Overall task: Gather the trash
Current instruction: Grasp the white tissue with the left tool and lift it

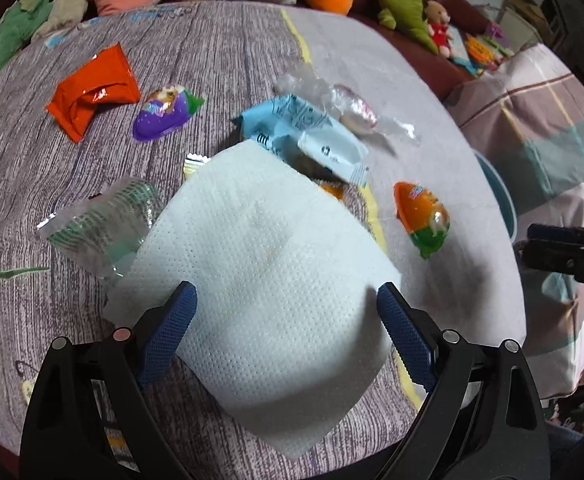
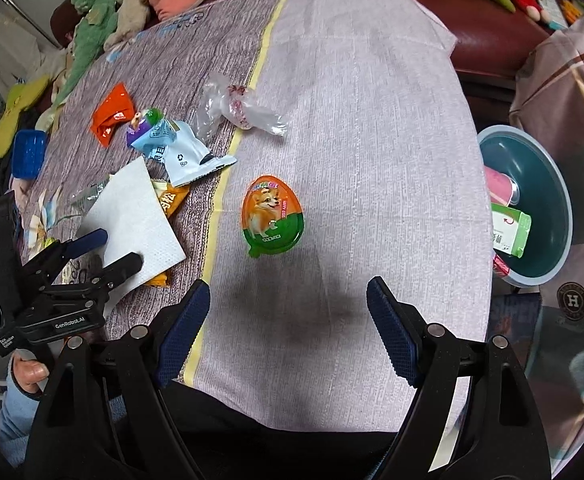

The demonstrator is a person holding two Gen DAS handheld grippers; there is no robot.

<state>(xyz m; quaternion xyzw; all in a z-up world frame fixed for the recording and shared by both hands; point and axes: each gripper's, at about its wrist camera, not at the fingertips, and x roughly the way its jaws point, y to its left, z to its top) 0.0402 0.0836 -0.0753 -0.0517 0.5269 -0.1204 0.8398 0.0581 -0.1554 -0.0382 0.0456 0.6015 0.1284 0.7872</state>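
A home: plush toys along a sofa (dark red).

The right half of the table, on the plain lilac cloth past the yellow stripe, lies bare from the near edge to the far edge; only the orange-and-green egg-shaped package sits there, just beyond the stripe, with open cloth on every side of it.

The left half is crowded. A white paper napkin covers the near middle, overlapping an orange sachet and a clear striped wrapper. Behind it lie a light blue packet, a purple egg-shaped package, a red-orange wrapper and a crumpled clear wrapper, with narrow gaps between.

Off the right edge stands a teal basin.
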